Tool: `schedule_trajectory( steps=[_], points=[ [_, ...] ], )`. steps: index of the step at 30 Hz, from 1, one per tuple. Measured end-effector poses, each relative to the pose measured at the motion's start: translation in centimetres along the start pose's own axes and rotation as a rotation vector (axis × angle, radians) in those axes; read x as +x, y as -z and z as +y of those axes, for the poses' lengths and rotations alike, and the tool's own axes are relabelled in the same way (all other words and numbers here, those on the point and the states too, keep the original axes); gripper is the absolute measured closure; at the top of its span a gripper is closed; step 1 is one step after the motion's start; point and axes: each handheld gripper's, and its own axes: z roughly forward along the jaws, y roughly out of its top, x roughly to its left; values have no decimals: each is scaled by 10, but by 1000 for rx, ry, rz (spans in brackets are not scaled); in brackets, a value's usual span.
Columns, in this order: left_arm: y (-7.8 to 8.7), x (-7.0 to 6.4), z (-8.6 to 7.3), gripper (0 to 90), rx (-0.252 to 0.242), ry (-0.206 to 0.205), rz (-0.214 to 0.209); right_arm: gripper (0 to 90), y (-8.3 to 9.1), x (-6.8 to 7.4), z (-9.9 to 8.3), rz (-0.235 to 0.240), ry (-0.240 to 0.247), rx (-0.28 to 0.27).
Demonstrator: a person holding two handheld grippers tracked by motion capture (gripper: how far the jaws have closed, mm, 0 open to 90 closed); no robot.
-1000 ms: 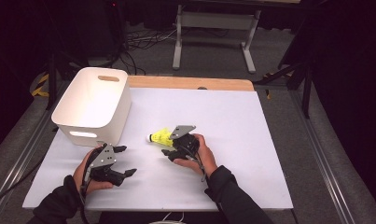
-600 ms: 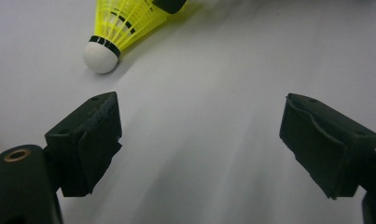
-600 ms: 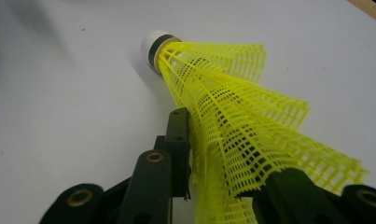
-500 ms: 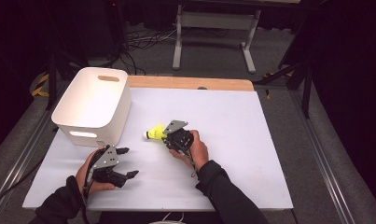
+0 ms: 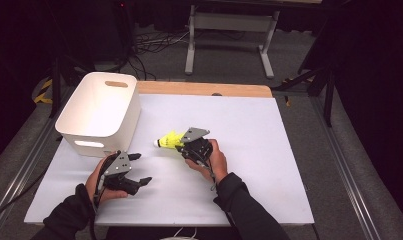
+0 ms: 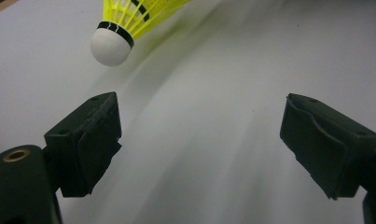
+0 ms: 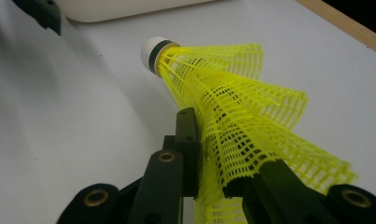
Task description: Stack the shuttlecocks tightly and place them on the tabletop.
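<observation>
A yellow mesh shuttlecock (image 5: 168, 140) with a white cork tip is held a little above the white table (image 5: 269, 150), cork pointing left toward the bin. My right gripper (image 5: 181, 144) is shut on its skirt; in the right gripper view the jaws pinch the crumpled yellow mesh (image 7: 232, 107) of the shuttlecock, right gripper (image 7: 225, 149). My left gripper (image 5: 142, 168) rests low at the front left, open and holding nothing. In the left gripper view the shuttlecock (image 6: 125, 23) hangs beyond the wide-apart jaws of the left gripper (image 6: 206, 135).
A white plastic bin (image 5: 114, 125) with handle slots stands at the table's back left, its wall (image 7: 120, 9) just beyond the cork. A wooden strip (image 5: 204, 89) edges the far side. Bare table lies to the right and front.
My right gripper has carried the shuttlecock slightly left and away, toward the bin. The left gripper has stayed about where it was, still open.
</observation>
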Motion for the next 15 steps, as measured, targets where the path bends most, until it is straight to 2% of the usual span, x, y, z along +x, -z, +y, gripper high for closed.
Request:
schedule_trajectory(
  steps=[2, 4, 5, 7, 14, 15],
  points=[
    [-2, 0, 1, 136, -3, 4, -5, 817, 3, 1, 0, 5, 6, -4],
    [-5, 2, 6, 142, -2, -1, 11, 817, 13, 3, 0, 21, 22, -15],
    [-7, 5, 11, 146, -9, 12, 12, 817, 16, 4, 1, 27, 35, -13],
    [-11, 7, 16, 154, -14, 11, 18, 817, 21, 9, 3, 35, 70, -11],
    [-20, 12, 28, 232, -30, 16, 3, 816, 30, 17, 11, 59, 127, 0],
    [-24, 14, 31, 250, -36, 25, -4, 815, 31, 19, 13, 66, 151, 11]
  ],
)
